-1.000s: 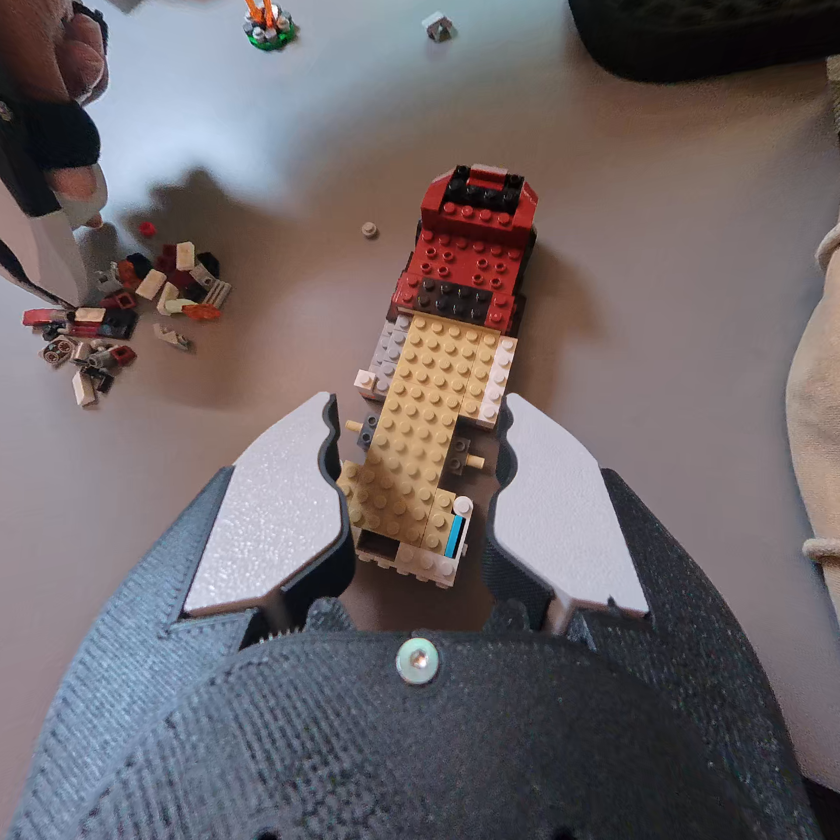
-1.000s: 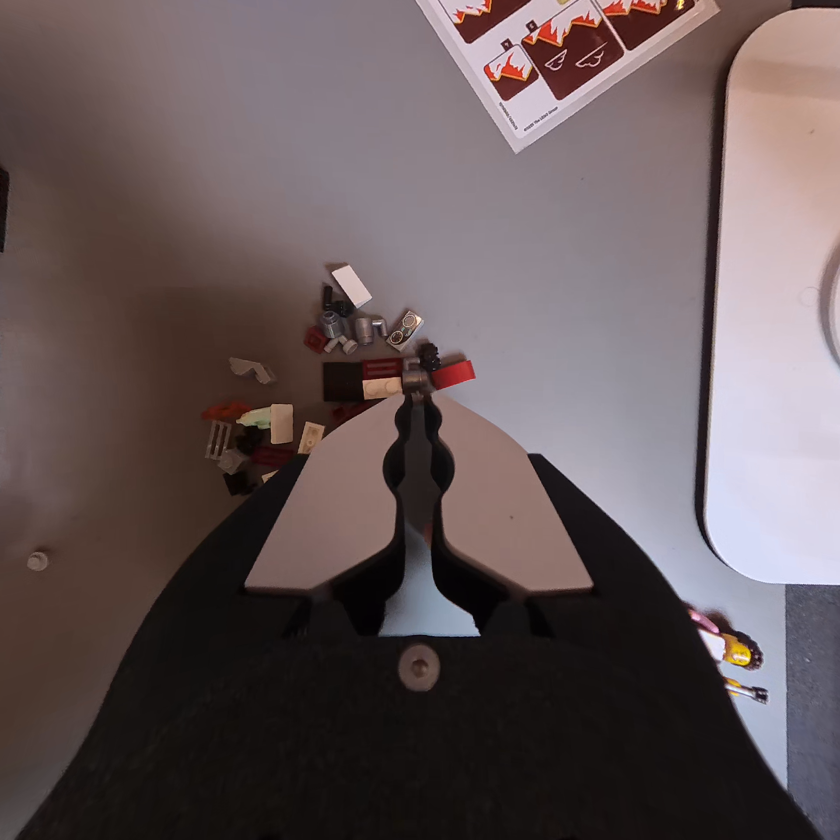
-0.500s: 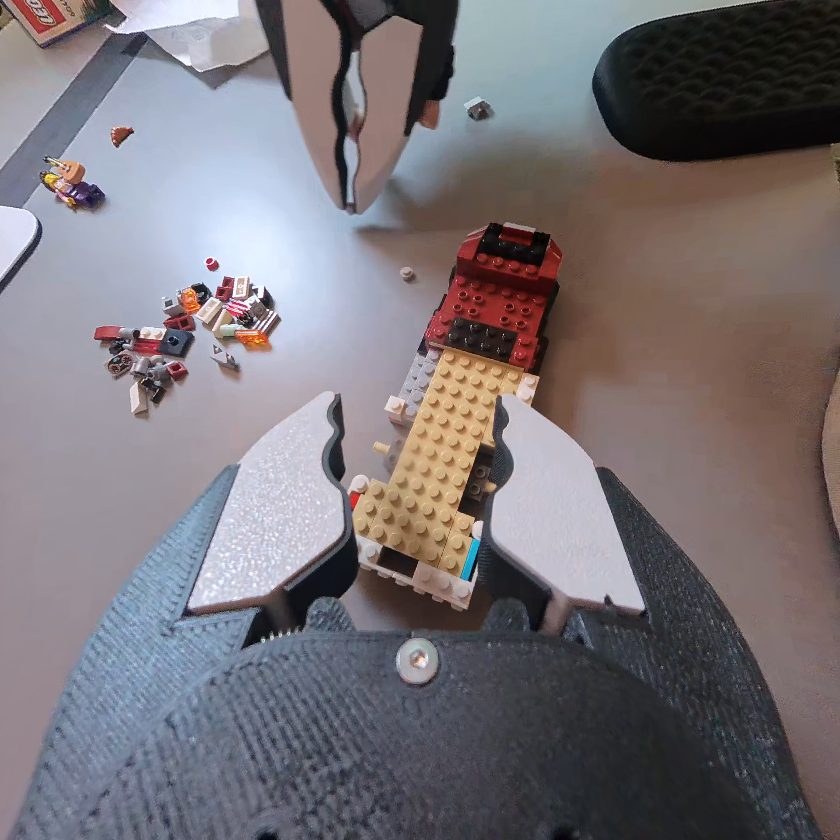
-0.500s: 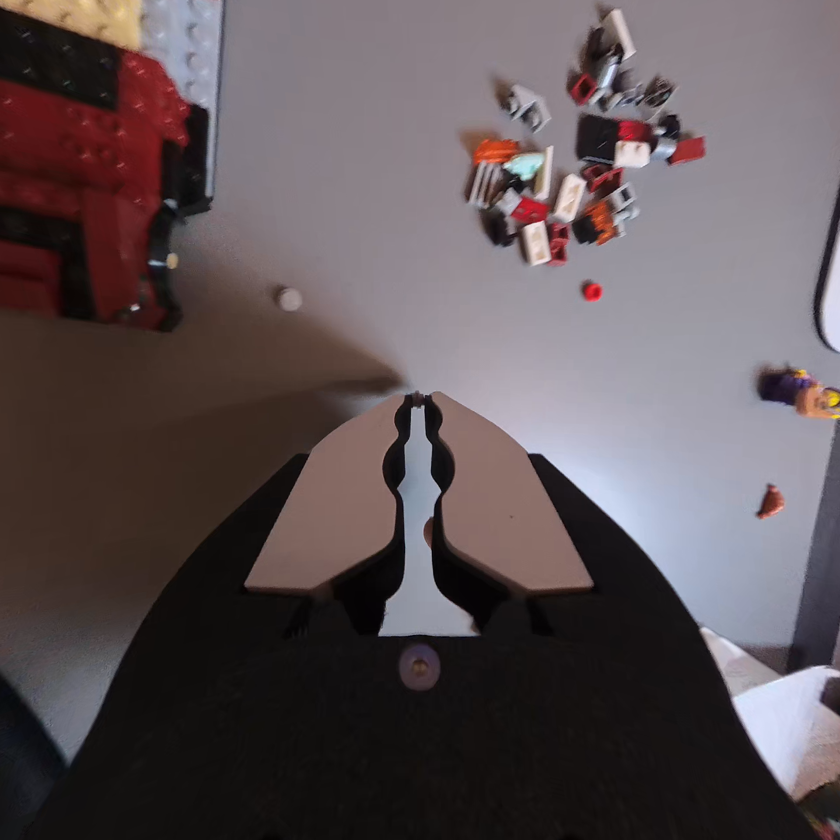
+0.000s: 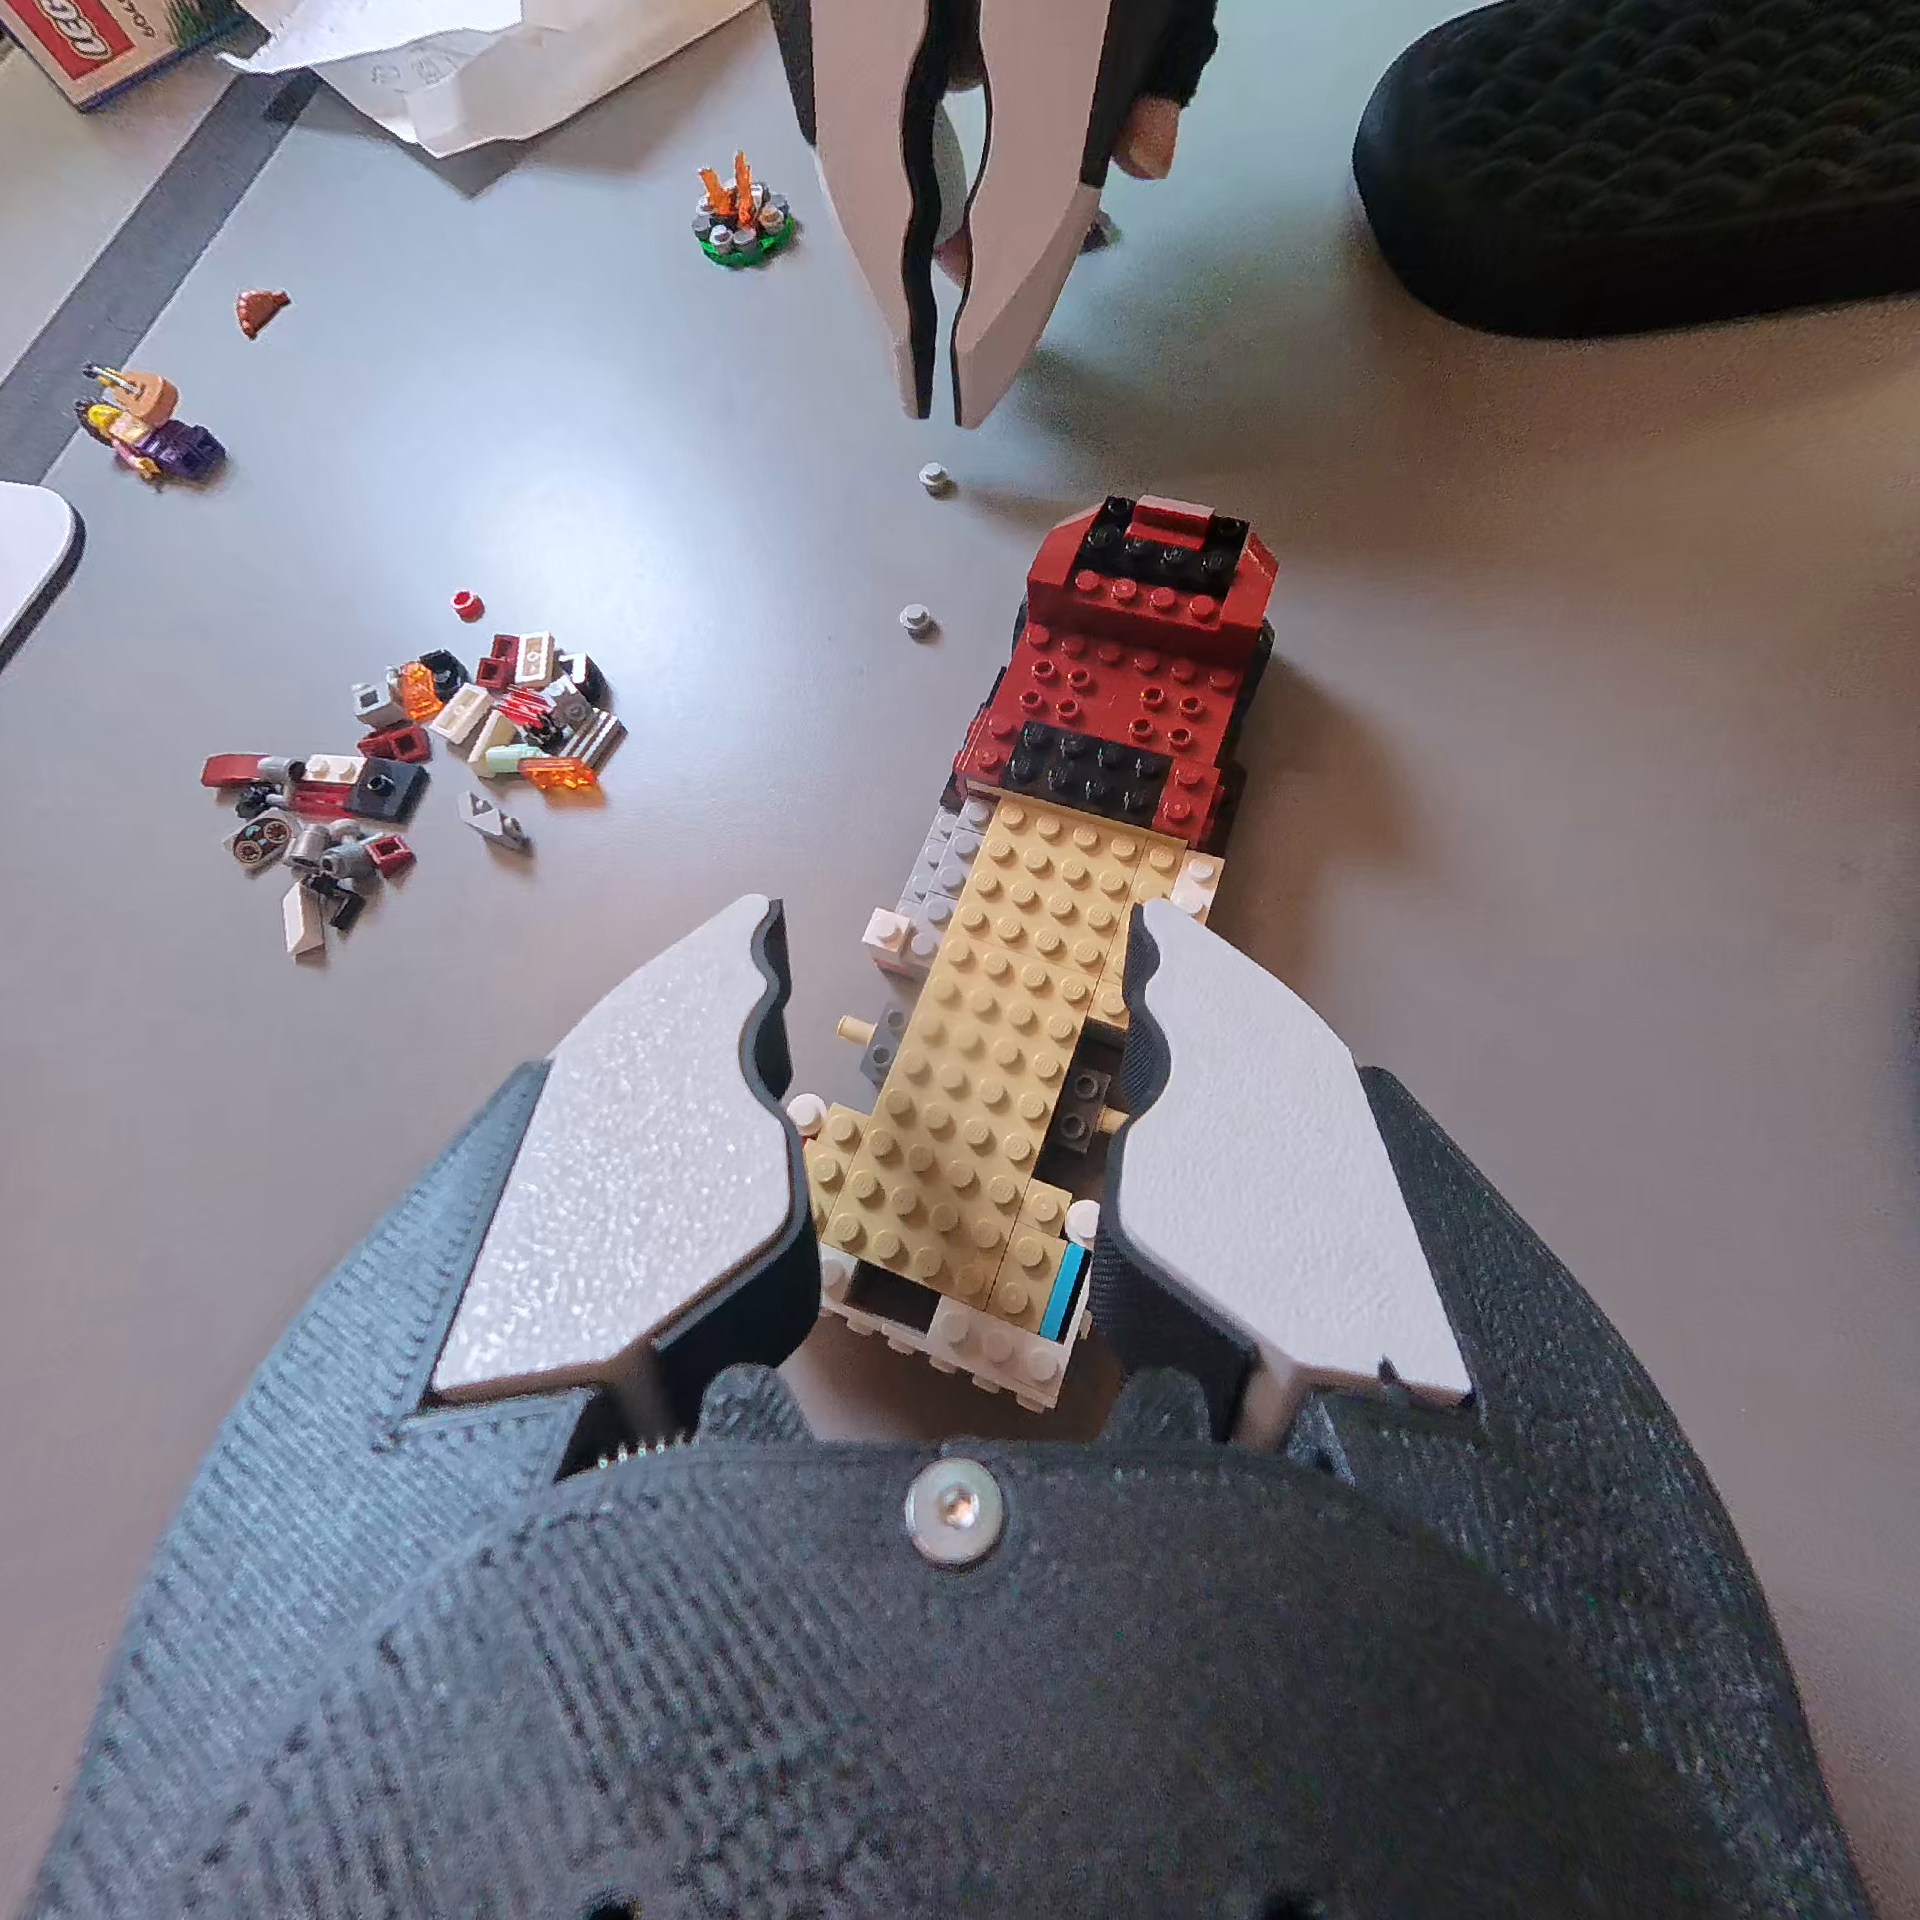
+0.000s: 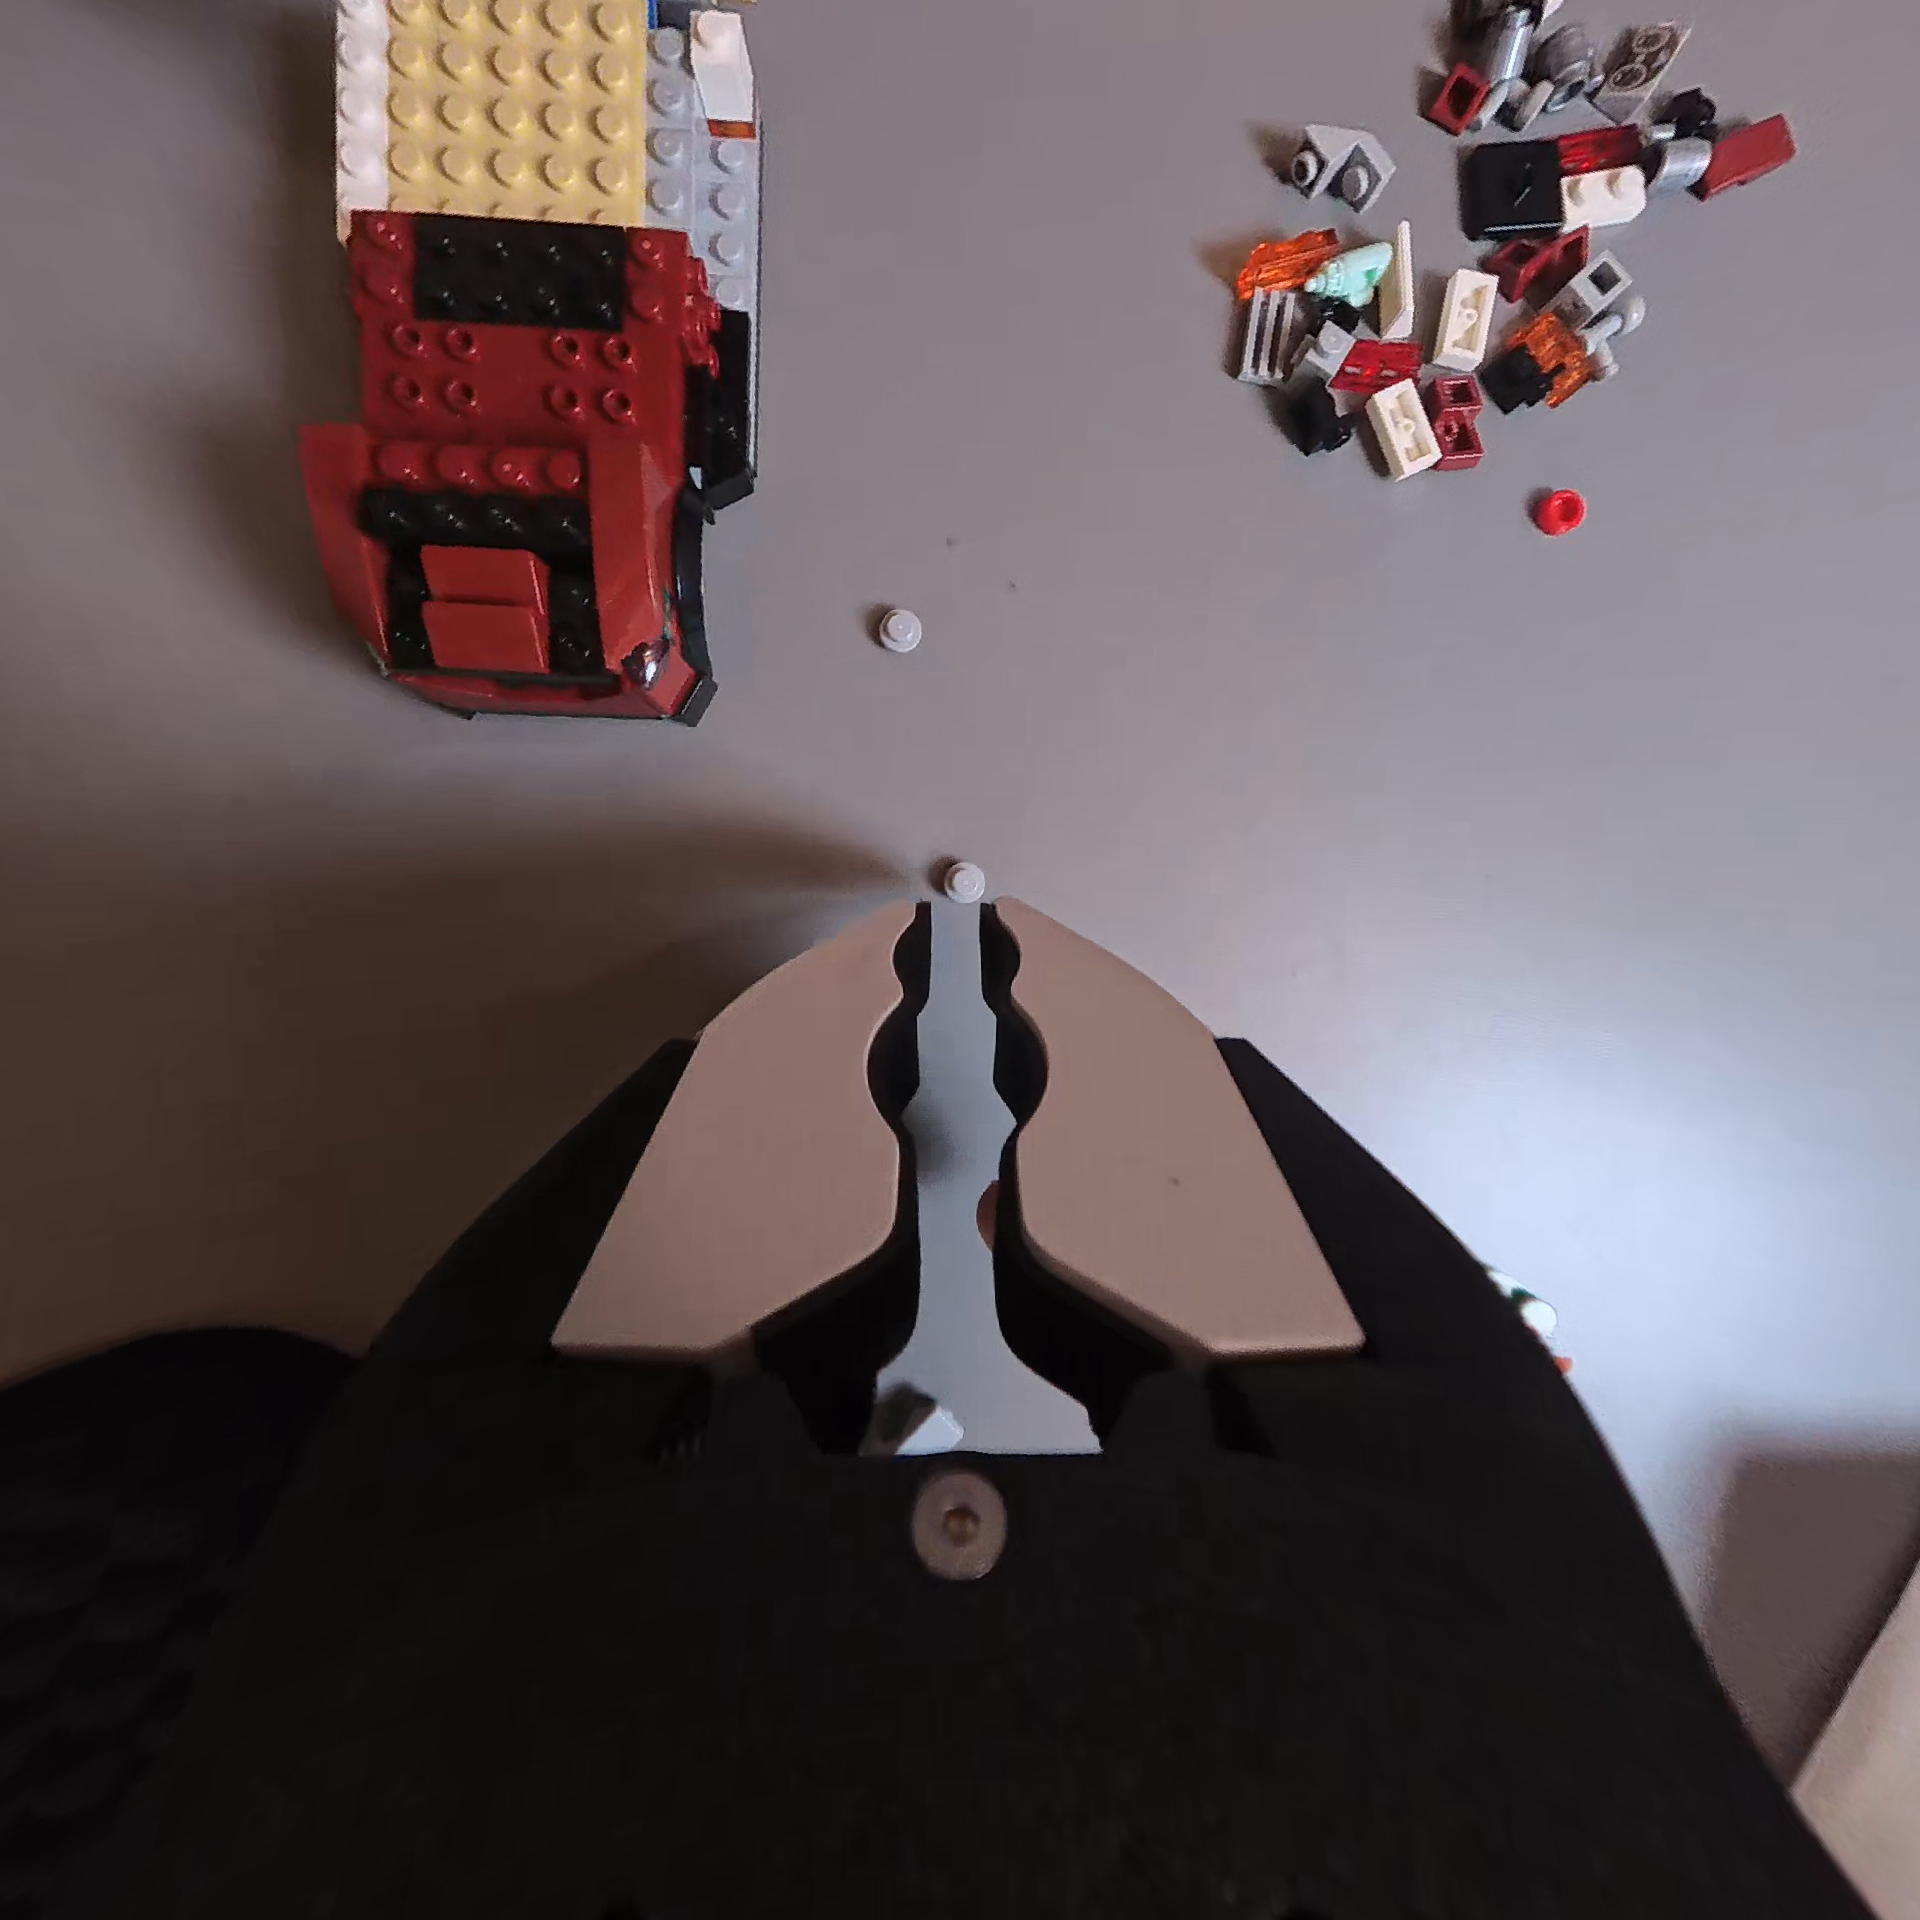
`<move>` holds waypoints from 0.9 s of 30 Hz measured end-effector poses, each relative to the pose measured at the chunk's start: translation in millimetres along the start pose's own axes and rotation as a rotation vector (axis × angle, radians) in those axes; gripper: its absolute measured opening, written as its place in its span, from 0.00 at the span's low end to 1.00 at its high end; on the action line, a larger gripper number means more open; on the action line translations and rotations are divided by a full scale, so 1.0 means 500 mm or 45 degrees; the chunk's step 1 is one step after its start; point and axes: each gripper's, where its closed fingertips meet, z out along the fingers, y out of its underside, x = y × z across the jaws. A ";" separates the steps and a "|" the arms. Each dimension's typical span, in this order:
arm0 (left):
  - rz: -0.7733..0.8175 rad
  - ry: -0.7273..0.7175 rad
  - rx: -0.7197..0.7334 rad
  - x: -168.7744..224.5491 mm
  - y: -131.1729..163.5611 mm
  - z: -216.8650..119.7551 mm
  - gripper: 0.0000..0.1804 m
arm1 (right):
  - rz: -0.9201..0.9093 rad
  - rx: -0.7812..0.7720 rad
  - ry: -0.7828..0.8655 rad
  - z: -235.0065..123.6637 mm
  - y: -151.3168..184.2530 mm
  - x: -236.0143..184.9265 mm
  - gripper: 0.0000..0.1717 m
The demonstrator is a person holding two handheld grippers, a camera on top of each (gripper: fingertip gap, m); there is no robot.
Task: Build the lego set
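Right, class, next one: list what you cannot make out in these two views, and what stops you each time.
- Left wrist view: whether the left gripper presses the brick vehicle; its fingers cover the sides.
- Right wrist view: the vehicle's tan end runs off the top edge.
- Right wrist view: a pale piece behind the right gripper, half hidden by its body.

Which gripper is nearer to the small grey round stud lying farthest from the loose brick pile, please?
Right. The right gripper hovers with its fingertips just short of the stud; the left gripper straddles the brick vehicle's tan end, well away.
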 end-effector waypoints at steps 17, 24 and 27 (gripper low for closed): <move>0.173 0.101 -0.192 0.035 0.016 0.021 0.38 | -0.028 -0.025 -0.038 0.023 -0.003 -0.005 0.05; 0.208 0.151 -0.243 0.051 0.009 0.042 0.41 | -0.004 -0.005 -0.059 0.017 0.004 -0.009 0.06; 0.218 0.171 -0.268 0.053 0.011 0.046 0.40 | 0.010 0.013 -0.066 0.016 0.003 -0.007 0.07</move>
